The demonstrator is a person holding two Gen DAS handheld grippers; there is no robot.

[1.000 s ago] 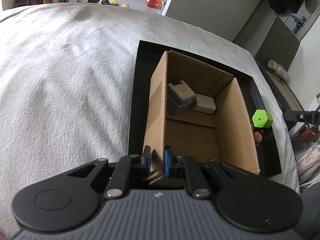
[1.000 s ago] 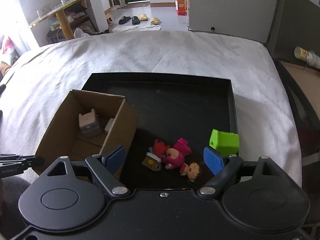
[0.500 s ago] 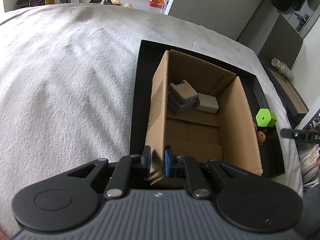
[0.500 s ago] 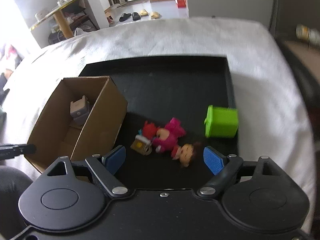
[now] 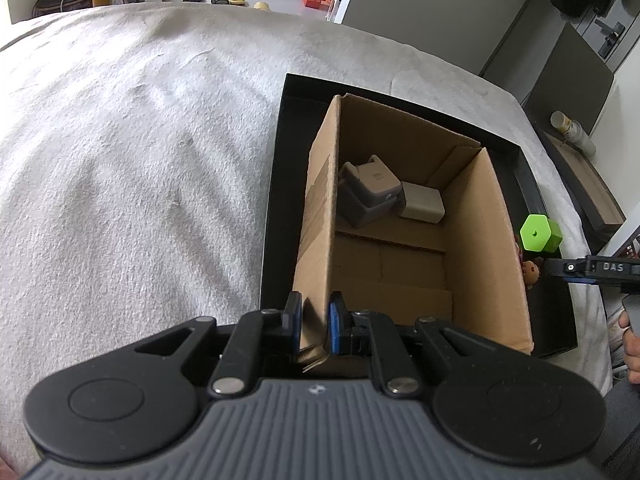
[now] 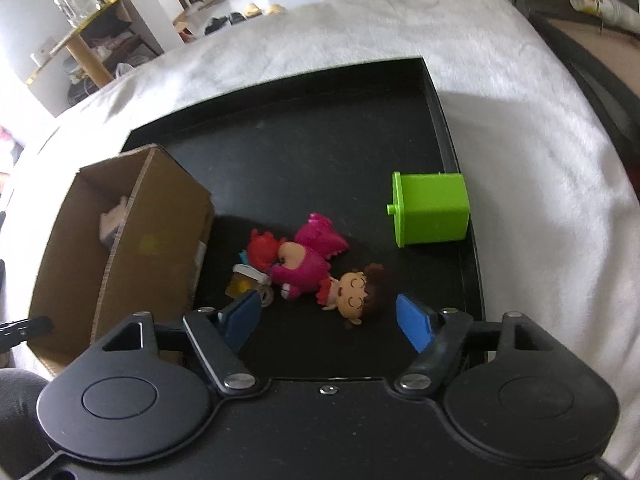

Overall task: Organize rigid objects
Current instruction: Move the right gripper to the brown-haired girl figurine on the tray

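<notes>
My left gripper (image 5: 314, 322) is shut on the near corner wall of the cardboard box (image 5: 472, 240), which stands in the black tray (image 5: 276, 184). Inside the box lie a grey block (image 5: 368, 192) and a beige block (image 5: 422, 208). My right gripper (image 6: 326, 312) hovers low over the tray (image 6: 304, 144), its jaws closing, with the brown-haired doll's head (image 6: 358, 292) just ahead of the gap and no pad touching it. A pink figure (image 6: 308, 256) and a red-haired figure (image 6: 262, 250) lie beside the doll. The green block (image 6: 430, 208) sits at the tray's right rim.
The tray rests on a white fuzzy cover (image 5: 132, 152). A small yellow and white item (image 6: 244, 280) lies between the box (image 6: 160, 240) and the dolls. A hand (image 5: 632, 348) shows at the right edge. Dark furniture (image 6: 592, 76) stands beyond the right side.
My right gripper has come down and closer to the dolls, rolling a little, and its blue pads now stand nearer together. The left gripper has kept its hold on the box.
</notes>
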